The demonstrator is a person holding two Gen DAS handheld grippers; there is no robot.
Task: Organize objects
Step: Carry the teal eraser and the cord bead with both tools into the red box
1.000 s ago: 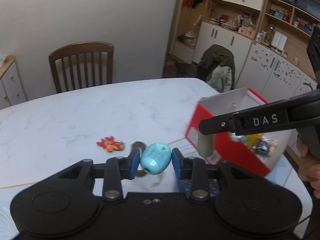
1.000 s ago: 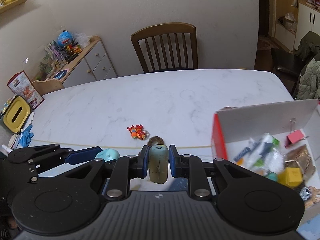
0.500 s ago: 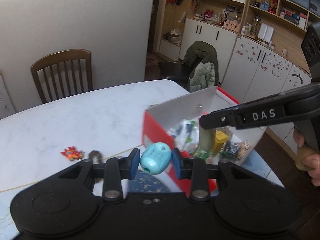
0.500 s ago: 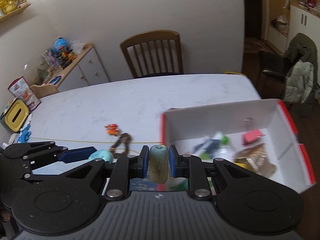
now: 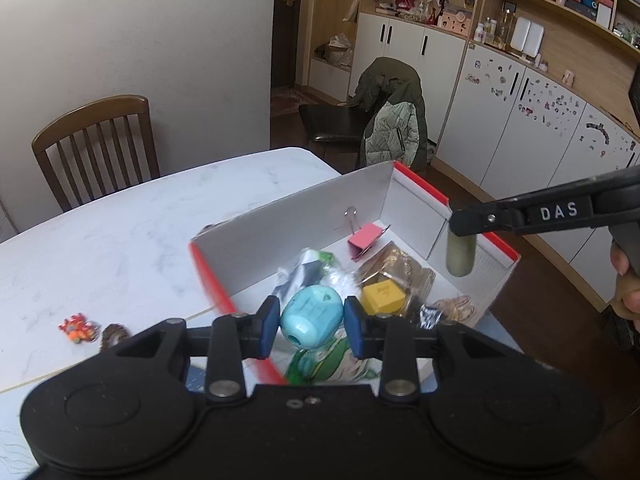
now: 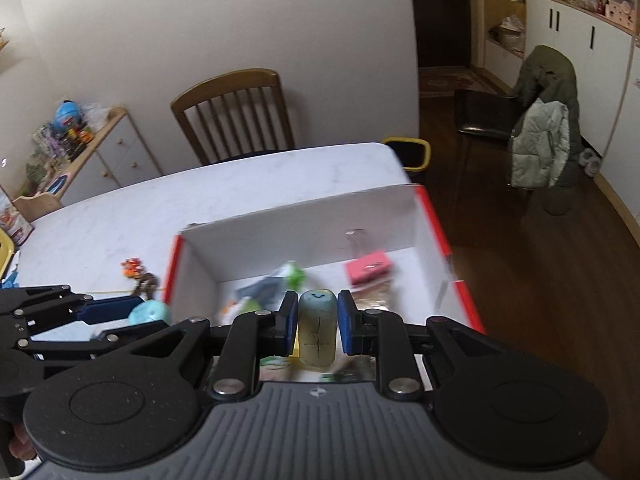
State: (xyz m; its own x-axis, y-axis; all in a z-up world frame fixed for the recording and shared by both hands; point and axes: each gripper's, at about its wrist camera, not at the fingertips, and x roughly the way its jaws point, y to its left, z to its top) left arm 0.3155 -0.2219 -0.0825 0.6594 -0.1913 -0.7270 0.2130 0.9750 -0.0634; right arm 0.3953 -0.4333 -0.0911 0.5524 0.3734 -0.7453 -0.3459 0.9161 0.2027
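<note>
Both toys seemingly above box (image 5: 304, 208) rim.

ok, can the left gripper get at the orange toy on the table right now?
Probably not as is. The left gripper is shut on the blue toy over the box, and the orange toy lies apart on the table. The path looks free, but it must drop its load first.

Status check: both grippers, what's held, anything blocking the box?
Left gripper shut on turquoise toy. Right gripper shut on green capsule. Both over box; nothing blocking.
</note>
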